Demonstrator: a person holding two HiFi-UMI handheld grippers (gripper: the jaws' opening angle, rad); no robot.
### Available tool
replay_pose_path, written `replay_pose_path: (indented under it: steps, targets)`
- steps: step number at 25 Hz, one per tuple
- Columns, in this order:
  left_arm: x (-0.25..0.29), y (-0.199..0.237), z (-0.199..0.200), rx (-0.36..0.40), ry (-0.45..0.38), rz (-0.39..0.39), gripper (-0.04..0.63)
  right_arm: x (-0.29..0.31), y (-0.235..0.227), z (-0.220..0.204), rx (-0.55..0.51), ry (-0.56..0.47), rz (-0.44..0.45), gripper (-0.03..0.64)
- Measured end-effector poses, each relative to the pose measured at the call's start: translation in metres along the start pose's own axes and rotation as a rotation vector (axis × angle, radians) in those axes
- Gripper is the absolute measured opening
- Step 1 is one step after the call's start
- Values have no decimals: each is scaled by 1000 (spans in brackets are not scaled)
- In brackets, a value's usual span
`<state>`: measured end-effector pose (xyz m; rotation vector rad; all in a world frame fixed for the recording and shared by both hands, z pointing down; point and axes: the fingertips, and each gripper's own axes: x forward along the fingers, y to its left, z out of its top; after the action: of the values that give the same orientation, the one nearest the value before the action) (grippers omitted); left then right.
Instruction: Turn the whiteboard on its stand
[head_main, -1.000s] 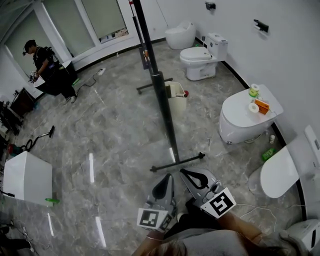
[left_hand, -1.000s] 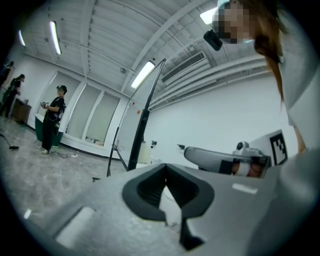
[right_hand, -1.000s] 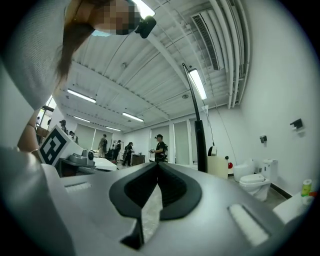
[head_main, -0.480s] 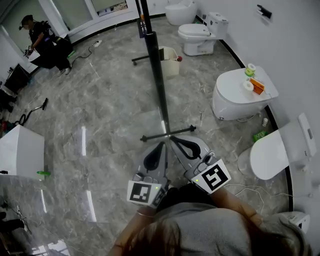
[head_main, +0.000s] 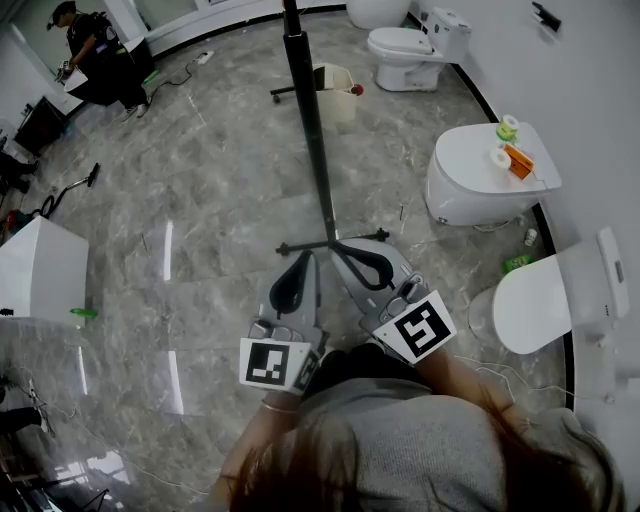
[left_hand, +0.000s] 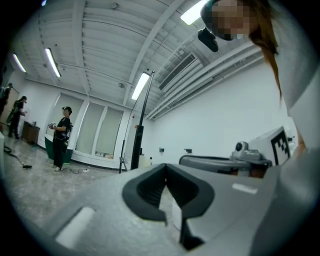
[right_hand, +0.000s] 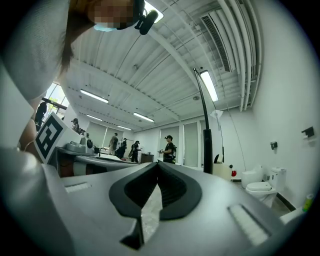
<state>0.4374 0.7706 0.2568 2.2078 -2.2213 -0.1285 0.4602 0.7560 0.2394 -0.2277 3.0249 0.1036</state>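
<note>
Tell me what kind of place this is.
Probably a showroom or test hall for bathroom fixtures: several toilets line one wall of a wide glossy floor, and another person stands across the room.

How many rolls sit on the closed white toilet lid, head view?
2. A greenish roll at the far edge of the closed white toilet lid; a white roll just nearer, beside the small orange box. None appears hidden.
</note>
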Motion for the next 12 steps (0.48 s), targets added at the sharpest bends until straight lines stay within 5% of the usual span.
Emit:
replay_pose_path:
  steps: [12]
  targets:
    - [8,-6,-5,-24,11,-2,-5,-4,-4,-5,9,10,15,5]
